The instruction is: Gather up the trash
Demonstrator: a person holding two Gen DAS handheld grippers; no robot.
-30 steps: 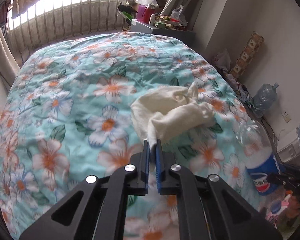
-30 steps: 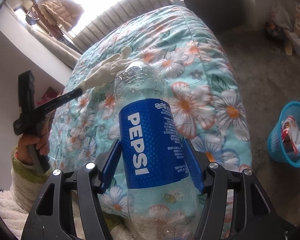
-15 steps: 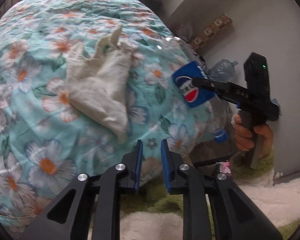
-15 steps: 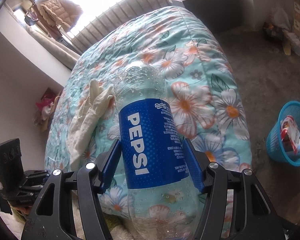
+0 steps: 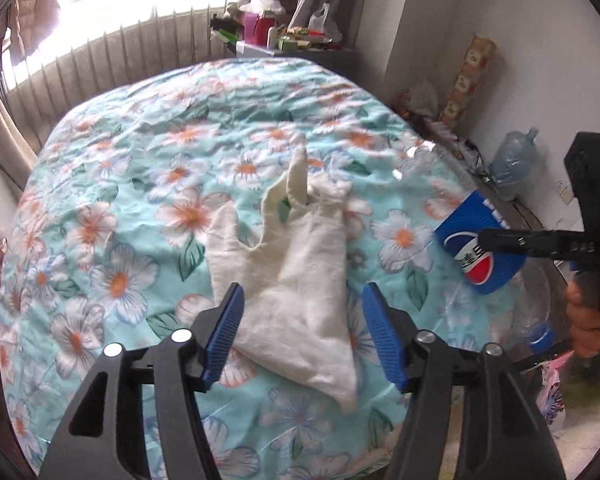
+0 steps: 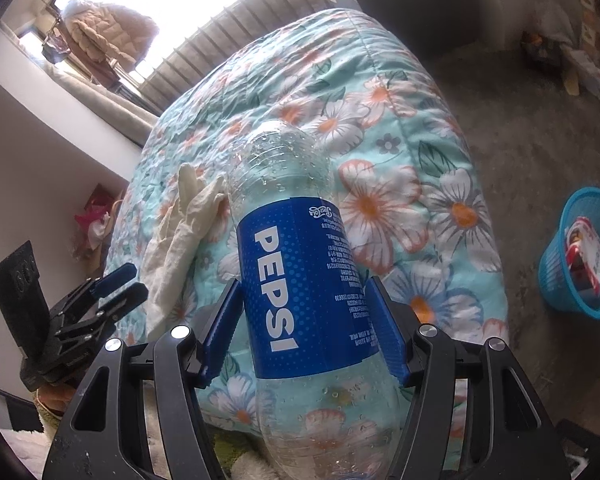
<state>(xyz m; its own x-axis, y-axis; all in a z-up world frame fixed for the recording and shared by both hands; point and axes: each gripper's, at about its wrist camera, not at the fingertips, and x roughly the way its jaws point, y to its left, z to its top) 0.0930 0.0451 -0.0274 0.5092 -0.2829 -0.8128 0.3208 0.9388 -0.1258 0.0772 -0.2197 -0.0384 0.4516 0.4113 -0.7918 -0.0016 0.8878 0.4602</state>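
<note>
A crumpled cream cloth bag (image 5: 296, 276) lies flat on the floral bedspread (image 5: 140, 184); it also shows in the right wrist view (image 6: 184, 224). My left gripper (image 5: 302, 338) is open, its jaws either side of the bag's near end, just above it. My right gripper (image 6: 302, 328) is shut on an empty clear Pepsi bottle (image 6: 304, 280) with a blue label, held off the bed's near right corner; the bottle also shows in the left wrist view (image 5: 480, 244). A blue mesh trash basket (image 6: 580, 252) with some trash in it stands on the floor to the right.
A cluttered cabinet (image 5: 292, 40) stands beyond the bed by the window. A large water jug (image 5: 512, 164) and a tall patterned box (image 5: 466, 80) stand along the right wall. Grey floor (image 6: 520, 120) lies between bed and basket.
My left gripper let go of the cloth bag, pulled back, then opened wide and came over the bag's near end. The bag dropped flat on the bed. The right gripper kept holding the bottle.
</note>
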